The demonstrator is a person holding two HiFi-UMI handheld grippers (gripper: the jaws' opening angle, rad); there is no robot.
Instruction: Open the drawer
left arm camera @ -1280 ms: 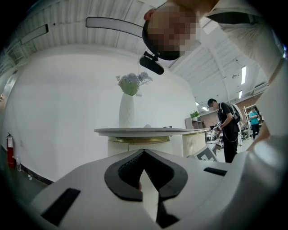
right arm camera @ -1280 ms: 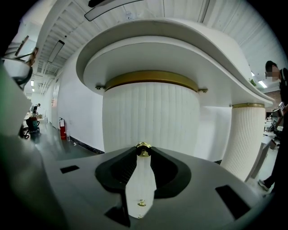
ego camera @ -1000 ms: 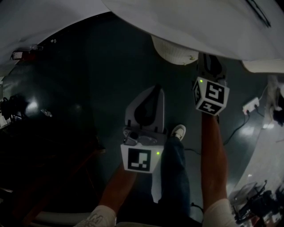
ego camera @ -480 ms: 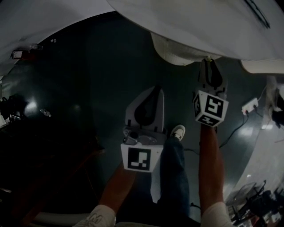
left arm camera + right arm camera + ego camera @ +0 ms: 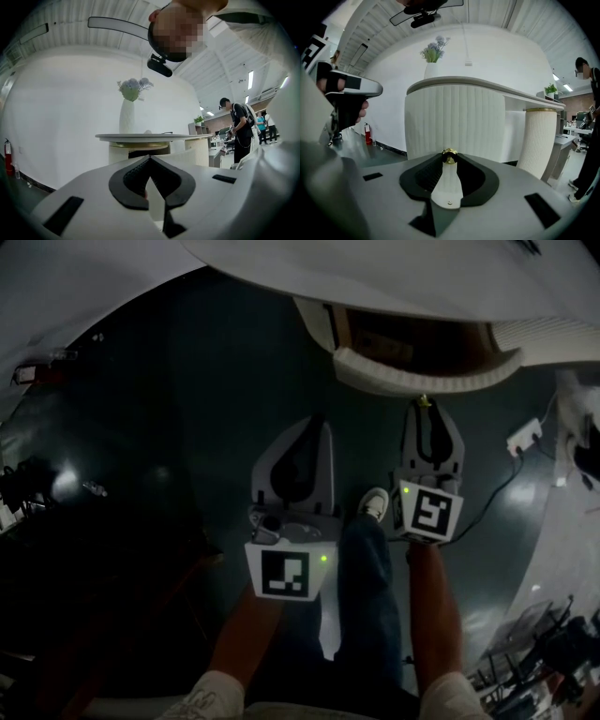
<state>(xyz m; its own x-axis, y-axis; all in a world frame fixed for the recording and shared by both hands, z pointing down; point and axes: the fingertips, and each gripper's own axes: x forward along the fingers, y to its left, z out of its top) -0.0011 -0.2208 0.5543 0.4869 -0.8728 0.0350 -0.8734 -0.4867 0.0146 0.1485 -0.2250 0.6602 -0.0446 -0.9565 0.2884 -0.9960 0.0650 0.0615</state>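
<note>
Drawer [image 5: 422, 379] sat under the round white table [image 5: 394, 277], pulled partway out toward the person. Its curved ribbed front ran long-axis across the head view, left to right, bulging toward the person. Brown inside showed between the front and the table edge. The left side wall ran back under the tabletop.

Right gripper [image 5: 427, 409] pointed at the middle of the front, tilted slightly down. Its jaws were clamped on the small gold knob [image 5: 425, 400]. In the right gripper view the knob [image 5: 449, 156] sat pinched at the very tips, with the ribbed front [image 5: 454, 117] upright just behind it.

Left gripper [image 5: 317, 432] hung well apart from the drawer, over the dark floor [image 5: 141, 427], pointing level. In the left gripper view its tips [image 5: 150, 159] met with nothing between them.

Hard to make out:
- the back of the drawer was hidden beneath the tabletop
- the inside was dim, contents not readable
- the right end of the front merged with another ribbed white shape near the table edge
- from the right gripper view, the front blocked any look inside
- from the left gripper view, the gripper body covered the lower part of the table base

A vase of flowers [image 5: 432, 51] stood upright on the table. The person's jeans leg [image 5: 370, 596] and a shoe [image 5: 376, 503] showed between the two grippers
</note>
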